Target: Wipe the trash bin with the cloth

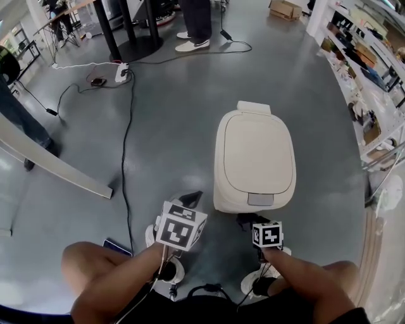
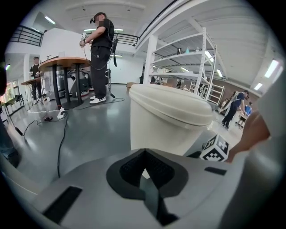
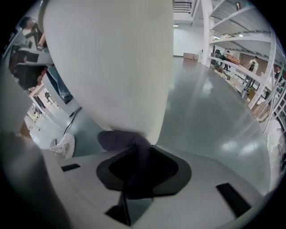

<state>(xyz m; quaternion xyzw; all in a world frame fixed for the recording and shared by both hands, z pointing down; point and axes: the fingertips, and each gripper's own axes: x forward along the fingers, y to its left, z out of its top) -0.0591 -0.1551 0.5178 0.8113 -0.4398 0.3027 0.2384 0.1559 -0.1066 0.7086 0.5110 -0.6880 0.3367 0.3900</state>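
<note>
Marker patterns only: each hand-held gripper carries a cube with black-and-white square markers, and we can read no lettering on them.

The cream plastic trash bin with a rounded-rectangle lid (image 1: 254, 161) stands on the glossy grey floor (image 1: 171, 145), straight ahead of the person's white shoes. Its lid is down, with a grey tab (image 1: 261, 199) at the near edge.

Right hand-held gripper (image 3: 138, 172): jaws closed on a dark bunched cloth (image 3: 127, 143). The cloth's free end lies against the bin's near wall, low down. From the head view, this hand-held gripper sits just below the grey tab.

Left hand-held gripper (image 2: 144, 172): jaws drawn together with nothing between them. It is held beside the bin's left near corner and clear of it.

Room: open workshop hall.
- Black cables (image 1: 126, 139) run across the floor to a white power strip (image 1: 121, 73) at upper left.
- White metal shelving (image 2: 187, 58) lines the right side.
- A cardboard box (image 1: 285, 9) sits on the floor at the far end.
- A standing person in dark clothes and white shoes (image 2: 100, 53) is beside a wood-topped table on dark legs (image 2: 62, 65).
- Strip lights show on the ceiling.
</note>
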